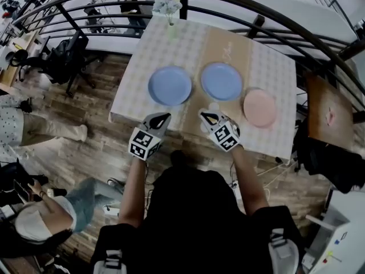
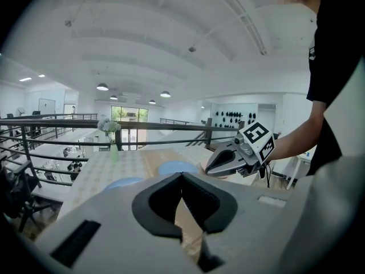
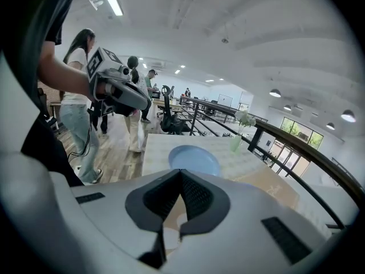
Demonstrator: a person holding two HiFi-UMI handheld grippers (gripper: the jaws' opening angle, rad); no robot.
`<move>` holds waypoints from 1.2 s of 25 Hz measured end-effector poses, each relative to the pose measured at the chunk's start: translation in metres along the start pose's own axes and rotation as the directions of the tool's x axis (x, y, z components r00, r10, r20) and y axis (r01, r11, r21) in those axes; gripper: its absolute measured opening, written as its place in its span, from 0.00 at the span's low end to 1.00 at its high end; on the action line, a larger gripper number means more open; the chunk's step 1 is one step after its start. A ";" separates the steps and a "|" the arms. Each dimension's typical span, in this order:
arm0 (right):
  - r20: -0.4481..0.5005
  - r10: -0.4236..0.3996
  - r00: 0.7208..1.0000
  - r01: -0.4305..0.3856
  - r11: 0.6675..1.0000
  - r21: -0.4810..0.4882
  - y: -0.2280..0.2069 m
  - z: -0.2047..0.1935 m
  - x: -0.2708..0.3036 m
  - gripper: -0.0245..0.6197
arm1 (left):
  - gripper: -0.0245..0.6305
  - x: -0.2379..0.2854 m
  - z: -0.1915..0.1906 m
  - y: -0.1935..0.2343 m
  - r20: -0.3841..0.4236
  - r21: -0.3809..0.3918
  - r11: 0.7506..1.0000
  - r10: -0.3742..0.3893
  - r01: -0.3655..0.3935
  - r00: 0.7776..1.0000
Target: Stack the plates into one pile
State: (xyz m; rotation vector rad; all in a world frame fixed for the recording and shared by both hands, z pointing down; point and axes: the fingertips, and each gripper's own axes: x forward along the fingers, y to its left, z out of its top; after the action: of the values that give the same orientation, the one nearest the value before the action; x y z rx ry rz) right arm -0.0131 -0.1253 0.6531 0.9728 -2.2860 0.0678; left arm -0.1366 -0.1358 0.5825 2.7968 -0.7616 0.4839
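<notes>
**Both jaws closed and empty, three plates yet to be stacked**

The left gripper (image 1: 162, 117) and right gripper (image 1: 206, 116) hover at the near edge of the counter (image 1: 142, 44). Each pair of jaws has its tips together and holds nothing. No plate is lifted yet, so the step in hand looks like the first reach.

Just ahead of the left jaws lies the left blue plate (image 1: 170, 85). Ahead of the right jaws lies the middle blue plate (image 1: 221, 81), and the pink plate (image 1: 260, 107) sits off to their outer side. All three lie flat and apart, with none on another.

To do it well, the jaws need to part before they reach a rim. They should then close on the near lip of one plate, since a flat plate gives little else to pinch. It is best carried level and set down centred on its neighbour, so the pile does not sit skewed. The pink plate looks smaller, so it probably belongs on top.

Little stands in the way. A vase (image 1: 171, 27) stands well beyond the plates at the far edge, with the railing (image 2: 57, 120) behind it. The brown runner (image 1: 228, 47) under the middle plate might drag if a plate is slid.
</notes>
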 end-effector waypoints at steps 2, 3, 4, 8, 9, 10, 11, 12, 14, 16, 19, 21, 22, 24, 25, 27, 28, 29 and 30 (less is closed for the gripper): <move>-0.005 0.009 1.000 -0.009 1.000 0.005 0.002 0.003 0.008 0.04 | 0.04 -0.004 -0.002 0.007 -0.004 -0.001 1.000 0.003 -0.003 1.000; -0.007 0.013 1.000 -0.013 1.000 0.006 0.004 0.004 0.012 0.04 | 0.04 -0.006 -0.003 0.010 -0.005 -0.002 1.000 0.004 -0.004 1.000; -0.009 0.016 1.000 -0.016 1.000 0.005 0.005 0.006 0.016 0.04 | 0.04 -0.008 -0.004 0.014 -0.004 -0.003 1.000 0.006 -0.006 1.000; -0.005 0.018 1.000 -0.018 1.000 0.001 0.009 0.018 0.031 0.04 | 0.04 -0.019 -0.007 0.027 0.002 -0.001 1.000 0.015 -0.015 1.000; -0.002 0.018 1.000 -0.018 1.000 0.001 0.011 0.021 0.035 0.04 | 0.04 -0.021 -0.009 0.030 0.001 -0.001 1.000 0.015 -0.015 1.000; 0.000 0.019 1.000 -0.019 1.000 0.000 0.012 0.023 0.039 0.04 | 0.04 -0.024 -0.011 0.032 0.000 -0.001 1.000 0.016 -0.016 1.000; 0.001 0.020 1.000 -0.020 1.000 -0.004 0.013 0.026 0.043 0.04 | 0.04 -0.026 -0.013 0.035 0.000 -0.001 1.000 0.016 -0.016 1.000; 0.001 0.022 1.000 -0.022 1.000 -0.010 0.015 0.028 0.047 0.04 | 0.04 -0.027 -0.014 0.037 0.001 -0.002 1.000 0.017 -0.017 1.000; -0.007 0.026 1.000 -0.027 0.999 -0.023 0.018 0.030 0.054 0.04 | 0.04 -0.031 -0.017 0.042 0.002 -0.004 1.000 0.016 -0.016 1.000; -0.019 0.030 0.999 -0.031 0.999 -0.031 0.021 0.031 0.059 0.04 | 0.04 -0.036 -0.018 0.046 0.002 -0.005 1.000 0.015 -0.015 1.000; -0.025 0.042 0.999 -0.043 0.999 -0.020 0.025 0.035 0.066 0.04 | 0.04 -0.044 -0.019 0.054 0.000 -0.010 1.000 0.018 -0.018 1.000; -0.032 0.054 0.998 -0.054 0.998 -0.018 0.028 0.035 0.071 0.04 | 0.04 -0.048 -0.021 0.059 0.003 -0.018 0.999 0.029 -0.028 1.000; -0.039 0.059 0.997 -0.060 0.998 -0.025 0.029 0.034 0.074 0.04 | 0.04 -0.050 -0.022 0.061 0.006 -0.023 0.999 0.033 -0.033 0.999; -0.053 0.070 0.996 -0.072 0.997 -0.040 0.030 0.032 0.080 0.04 | 0.04 -0.052 -0.024 0.062 0.009 -0.029 0.999 0.039 -0.039 0.999; -0.056 0.078 0.995 -0.080 0.996 -0.043 0.029 0.032 0.084 0.04 | 0.04 -0.053 -0.025 0.063 0.008 -0.031 0.999 0.044 -0.043 0.999; -0.055 0.094 0.994 -0.097 0.994 -0.042 0.028 0.032 0.090 0.04 | 0.04 -0.057 -0.028 0.067 0.005 -0.036 0.997 0.061 -0.061 0.998; -0.056 0.102 0.993 -0.105 0.994 -0.042 0.028 0.033 0.093 0.04 | 0.04 -0.060 -0.029 0.070 0.004 -0.040 0.996 0.075 -0.074 0.997; -0.058 0.109 0.992 -0.112 0.993 -0.044 0.027 0.033 0.095 0.04 | 0.04 -0.063 -0.029 0.074 0.003 -0.045 0.995 0.090 -0.090 0.996; -0.060 0.117 0.991 -0.119 0.992 -0.048 0.026 0.034 0.098 0.04 | 0.04 -0.067 -0.029 0.078 0.003 -0.052 0.993 0.107 -0.107 0.994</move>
State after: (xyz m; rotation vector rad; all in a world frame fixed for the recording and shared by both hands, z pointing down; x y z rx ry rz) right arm -0.0998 -0.1776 0.6878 0.7991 -2.2801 0.0852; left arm -0.2390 -0.1637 0.5937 2.7210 -0.9157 0.4679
